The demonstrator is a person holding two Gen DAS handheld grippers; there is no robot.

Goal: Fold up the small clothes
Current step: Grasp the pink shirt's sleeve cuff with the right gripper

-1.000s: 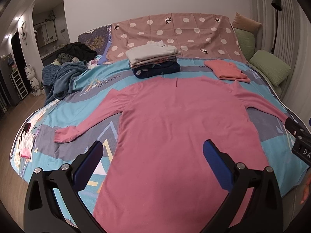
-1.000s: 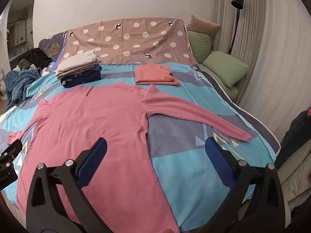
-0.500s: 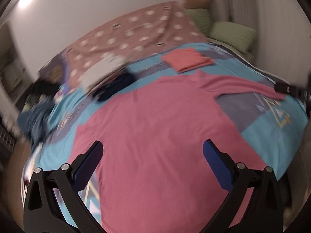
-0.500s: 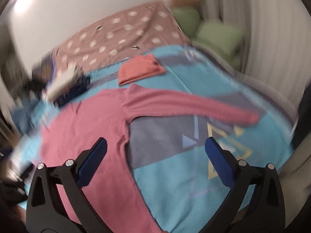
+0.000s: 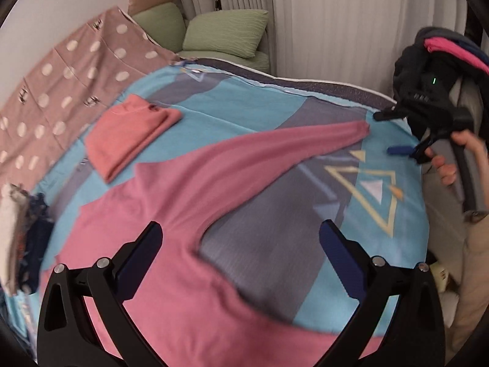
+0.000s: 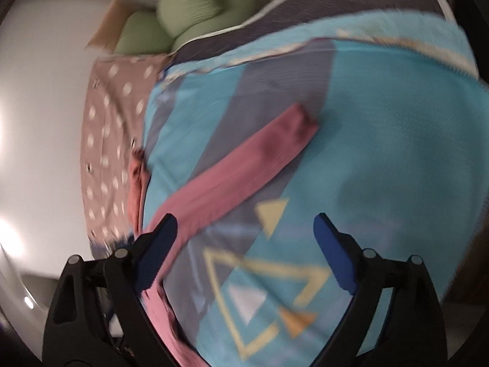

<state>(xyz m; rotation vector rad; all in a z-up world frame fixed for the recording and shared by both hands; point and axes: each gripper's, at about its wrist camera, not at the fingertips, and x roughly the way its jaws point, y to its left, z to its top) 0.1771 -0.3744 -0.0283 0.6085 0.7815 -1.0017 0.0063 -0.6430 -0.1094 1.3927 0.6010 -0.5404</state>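
Note:
A pink long-sleeved top (image 5: 183, 214) lies spread flat on the bed. Its right sleeve (image 5: 290, 143) stretches out toward the bed's right edge; the sleeve also shows in the right wrist view (image 6: 238, 180), cuff at the far end. My left gripper (image 5: 241, 253) is open and empty above the top's right armpit. My right gripper (image 6: 244, 250) is open and empty, tilted, above the sleeve and bedspread; it also shows in the left wrist view (image 5: 397, 134) close to the cuff, held by a hand.
A folded salmon garment (image 5: 128, 137) lies beyond the top. A stack of folded clothes (image 5: 21, 229) sits at the left. Green pillows (image 5: 223, 33) and a dotted cover (image 5: 61, 76) are at the head. Dark clothes (image 5: 434, 70) hang at the right bed edge.
Both grippers swung right, toward the top's right sleeve. The right gripper tilted and dropped close to the cuff. The garment has not moved.

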